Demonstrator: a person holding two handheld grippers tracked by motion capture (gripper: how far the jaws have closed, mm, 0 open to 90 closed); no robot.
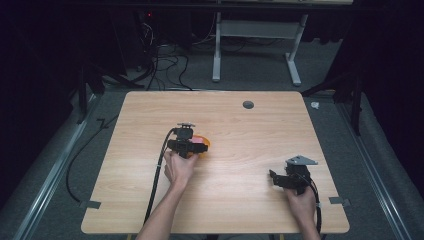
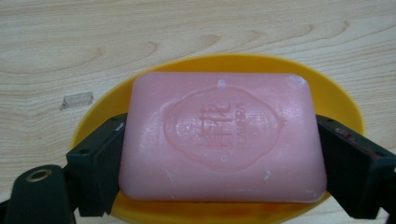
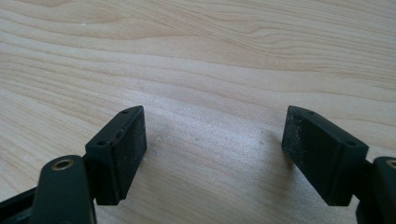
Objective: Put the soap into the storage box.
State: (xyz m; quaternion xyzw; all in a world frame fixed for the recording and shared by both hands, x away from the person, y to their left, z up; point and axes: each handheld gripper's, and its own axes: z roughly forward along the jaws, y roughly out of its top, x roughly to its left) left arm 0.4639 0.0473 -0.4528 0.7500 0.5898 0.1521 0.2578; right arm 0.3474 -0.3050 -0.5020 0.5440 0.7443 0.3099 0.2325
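A pink bar of soap (image 2: 223, 135) with an embossed oval emblem on its top face lies flat over a yellow dish (image 2: 334, 100), whose rim shows beyond the soap's far edge and at both of its short ends. The soap is held between the fingers (image 2: 100, 161) of the left gripper (image 2: 223, 163), one black pad pressed against each short end, so the fingers are clamped on the bar; whether the soap rests on the dish or is lifted just clear of it cannot be told. In the high view the dish (image 1: 204, 143) sits near the middle of the light wooden table (image 1: 150, 115), a little toward the person's left, with the left gripper (image 1: 186, 142) directly over it and the left hand (image 1: 179, 167) just on the near side of the dish. A small piece of clear tape (image 2: 76, 99) lies on the table near the dish, apart from its rim. The right gripper (image 1: 290, 179) is well apart from the dish, toward the table's near right corner, held in the right hand (image 1: 301, 199). In its own view the right gripper (image 3: 215, 151) has its fingers (image 3: 123, 149) spread wide with nothing but bare wood grain between them. A dark round spot (image 1: 248, 104) marks the table on the far side of the dish.
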